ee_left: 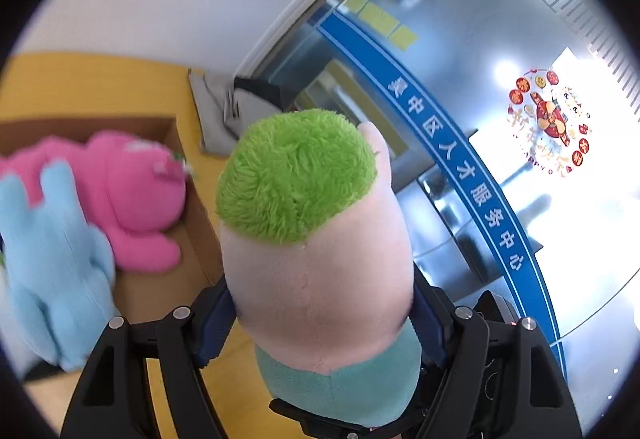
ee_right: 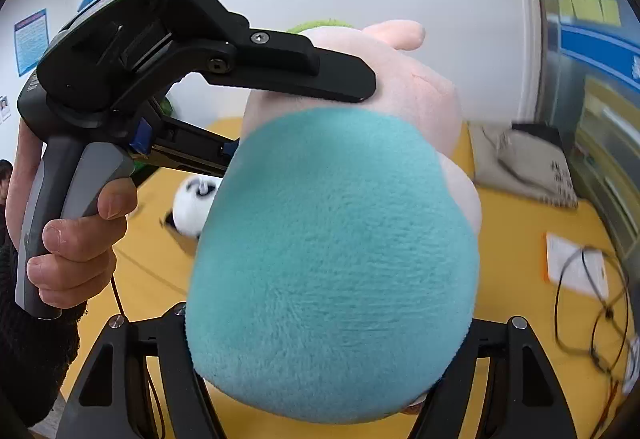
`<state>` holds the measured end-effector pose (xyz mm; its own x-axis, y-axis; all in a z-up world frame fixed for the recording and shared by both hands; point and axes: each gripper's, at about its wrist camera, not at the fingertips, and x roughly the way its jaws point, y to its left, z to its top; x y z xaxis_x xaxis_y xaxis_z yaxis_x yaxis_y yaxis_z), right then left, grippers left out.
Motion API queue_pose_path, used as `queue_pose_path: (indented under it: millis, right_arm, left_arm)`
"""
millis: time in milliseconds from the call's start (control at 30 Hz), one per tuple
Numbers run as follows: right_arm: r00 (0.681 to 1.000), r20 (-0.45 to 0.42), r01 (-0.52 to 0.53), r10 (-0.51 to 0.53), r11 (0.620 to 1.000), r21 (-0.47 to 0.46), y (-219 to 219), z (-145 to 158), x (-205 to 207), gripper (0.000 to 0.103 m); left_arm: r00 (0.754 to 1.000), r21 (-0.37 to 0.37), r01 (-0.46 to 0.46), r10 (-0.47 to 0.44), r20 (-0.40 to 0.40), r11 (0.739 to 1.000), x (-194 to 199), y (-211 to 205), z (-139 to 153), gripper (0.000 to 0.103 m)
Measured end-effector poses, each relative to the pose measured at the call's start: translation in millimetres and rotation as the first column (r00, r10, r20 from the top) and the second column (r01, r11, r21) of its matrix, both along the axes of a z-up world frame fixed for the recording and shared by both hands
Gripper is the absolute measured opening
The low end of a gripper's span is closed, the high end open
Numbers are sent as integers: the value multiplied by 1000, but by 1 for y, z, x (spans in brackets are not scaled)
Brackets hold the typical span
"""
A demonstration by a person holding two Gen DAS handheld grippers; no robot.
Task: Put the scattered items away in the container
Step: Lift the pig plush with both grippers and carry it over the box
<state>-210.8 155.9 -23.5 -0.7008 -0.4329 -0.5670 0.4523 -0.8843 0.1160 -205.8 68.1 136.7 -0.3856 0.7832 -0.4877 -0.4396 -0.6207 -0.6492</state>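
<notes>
A plush toy (ee_left: 320, 271) with a pale pink body, shaggy green hair and a teal lower part is held in the air by both grippers. My left gripper (ee_left: 324, 319) is shut on its pink middle, the pads pressing in from both sides. My right gripper (ee_right: 328, 323) is shut on the teal part (ee_right: 332, 259), which fills that view. In the right wrist view a hand (ee_right: 76, 239) holds the left gripper, one black finger (ee_right: 320, 75) lying on the pink body. A brown cardboard box (ee_left: 196, 207) at the left holds a pink plush (ee_left: 132, 195); a light blue plush (ee_left: 52, 259) lies in front of it.
Below is a yellow table (ee_right: 516, 239). A black-and-white panda plush (ee_right: 192, 207) lies on it behind the held toy. A grey bag (ee_right: 528, 167) rests by the wall, white paper (ee_right: 576, 267) and dark cables (ee_right: 600, 311) at the right. A glass wall (ee_left: 460, 79) stands behind.
</notes>
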Motion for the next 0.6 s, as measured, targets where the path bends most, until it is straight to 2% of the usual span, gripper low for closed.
queue_pose_path:
  millis: [133,233,300,400,600]
  right_arm:
    - [997,-68,-28,27,1000,-13,-6,28,-36,77]
    - [995,-86,-46,43,998,-35,-8,28,-65,77]
    - [996,-76,-53,49,997,-48,-11,17,-96,77]
    - [997,-46,-68,65,996,-64,-13,-15,-124,77]
    - [995,32,-90,93,993,-82,-4,-98,-159,77]
  left_arm:
    - [999,-36,-26,25,-43,999,-31,-12,28,76]
    - [998,-72,-49,46,-31,996,-60,-16,23,76]
    - [998,-89,-59,59,-6,994,-77,-20,7,76]
    - [995,-95,-68,74,68,993,-100,-25,-34,76]
    - [978,-131,-69,93,189,989,-124,-26,-109,76]
